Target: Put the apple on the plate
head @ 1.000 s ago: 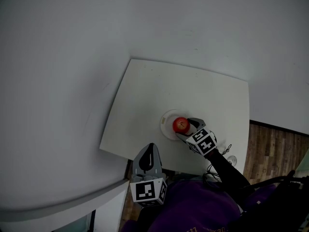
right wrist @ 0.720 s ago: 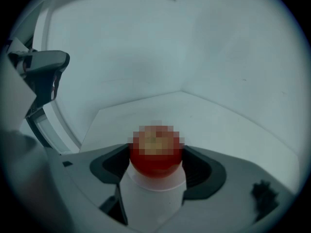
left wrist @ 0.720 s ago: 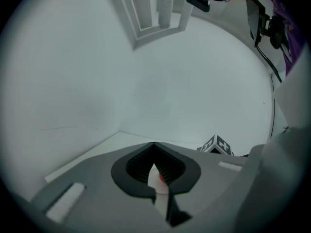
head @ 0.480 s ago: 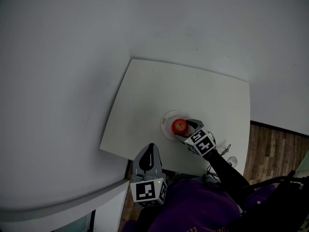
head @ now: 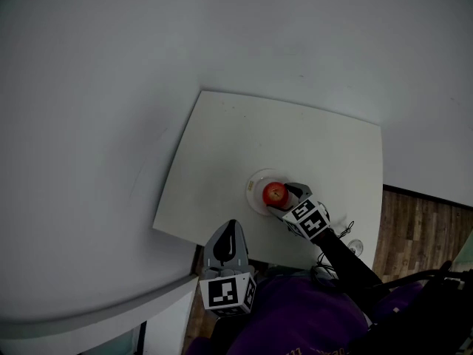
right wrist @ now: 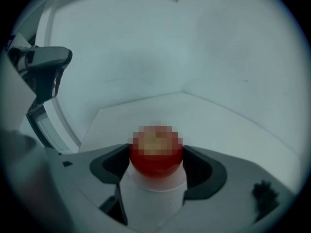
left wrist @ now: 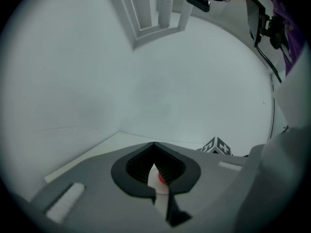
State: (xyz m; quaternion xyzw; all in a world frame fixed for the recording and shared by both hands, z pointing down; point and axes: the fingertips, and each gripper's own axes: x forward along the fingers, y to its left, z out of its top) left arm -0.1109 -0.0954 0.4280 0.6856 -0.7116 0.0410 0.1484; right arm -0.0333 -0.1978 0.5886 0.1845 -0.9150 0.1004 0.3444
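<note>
Tongs on my right [head: 283, 197] pinch the round red apple [head: 275, 194] on the small white plate [head: 253, 180]; left tongs [head: 230, 229] pressed together, empty.

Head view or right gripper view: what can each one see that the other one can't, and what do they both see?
Only the head view shows the whole white table with all its edges, the wooden floor beside it, and the marker cube on the right gripper. Only the right gripper view shows, up close, that gripper's jaws pressed against both sides of the apple. Both views show the red apple over the white plate on the table.
</note>
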